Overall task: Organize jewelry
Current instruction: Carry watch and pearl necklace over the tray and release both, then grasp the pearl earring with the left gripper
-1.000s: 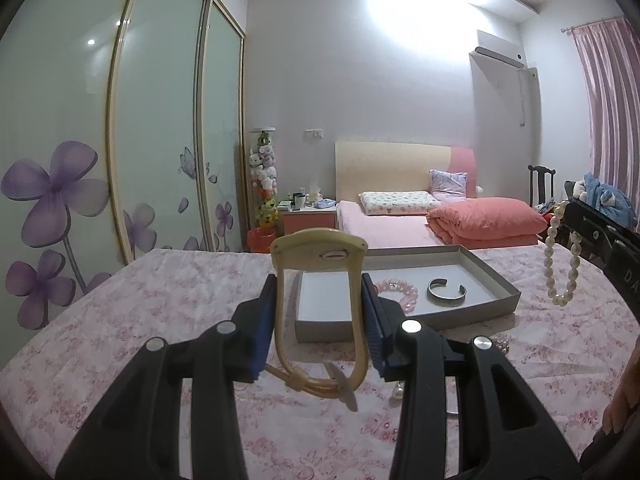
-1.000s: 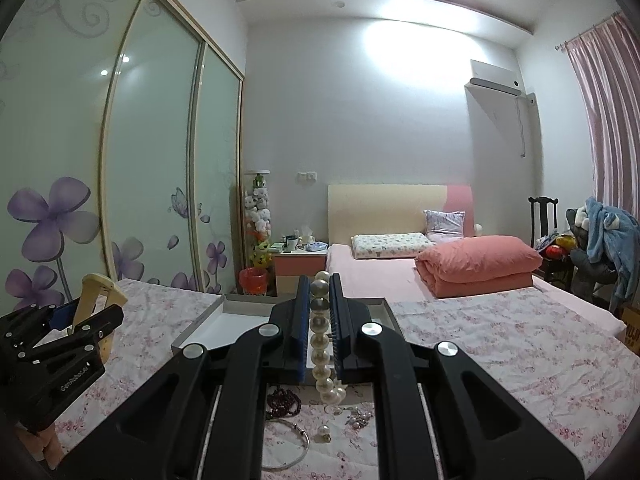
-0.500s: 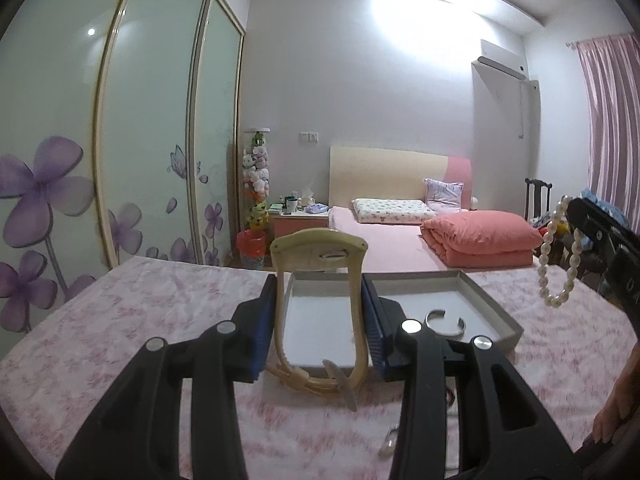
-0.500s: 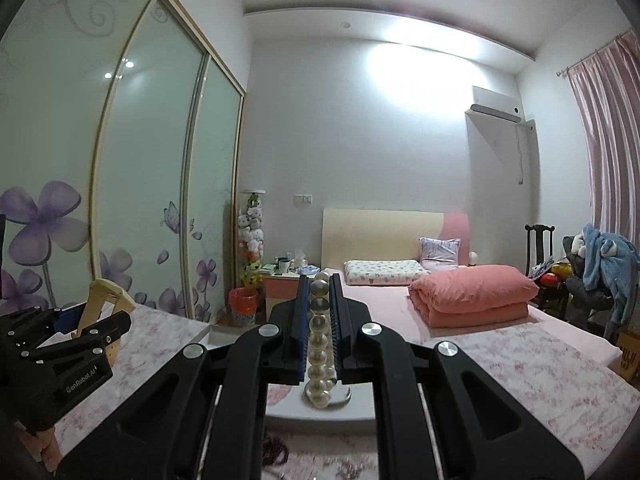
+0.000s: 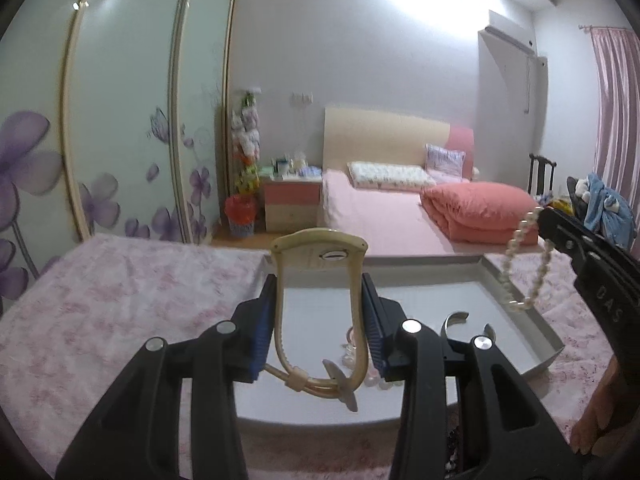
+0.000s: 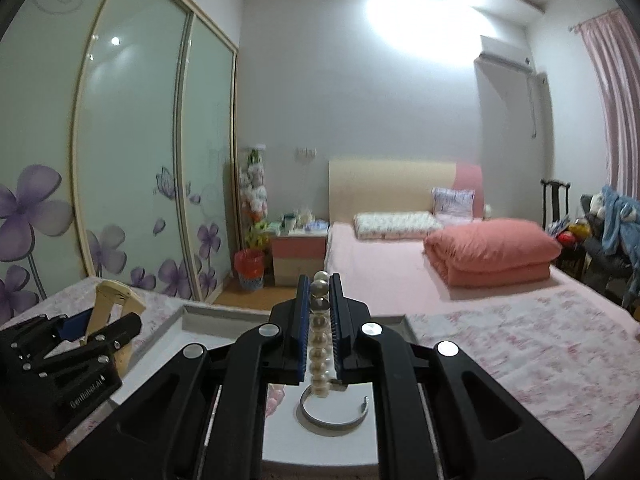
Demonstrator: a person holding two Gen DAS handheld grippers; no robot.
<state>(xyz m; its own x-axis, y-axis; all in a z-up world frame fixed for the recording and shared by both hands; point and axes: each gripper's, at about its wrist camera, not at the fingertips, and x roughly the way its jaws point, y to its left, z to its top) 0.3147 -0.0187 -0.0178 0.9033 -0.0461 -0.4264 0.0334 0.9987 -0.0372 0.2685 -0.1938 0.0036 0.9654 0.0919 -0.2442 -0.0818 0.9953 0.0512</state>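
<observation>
My left gripper is shut on a cream wristwatch and holds it over the near left part of the grey tray. My right gripper is shut on a pearl bracelet, which hangs above the tray; the loop also shows in the left wrist view. A silver cuff bangle and a pink bead bracelet lie in the tray. The left gripper with the watch shows at the left of the right wrist view.
The tray sits on a table with a pink floral cloth. Dark beads lie on the cloth in front of the tray. Behind are a bed, a nightstand and sliding wardrobe doors.
Both grippers have moved forward over the tray, each still holding its piece. The bangle and pink beads now lie right below them.
</observation>
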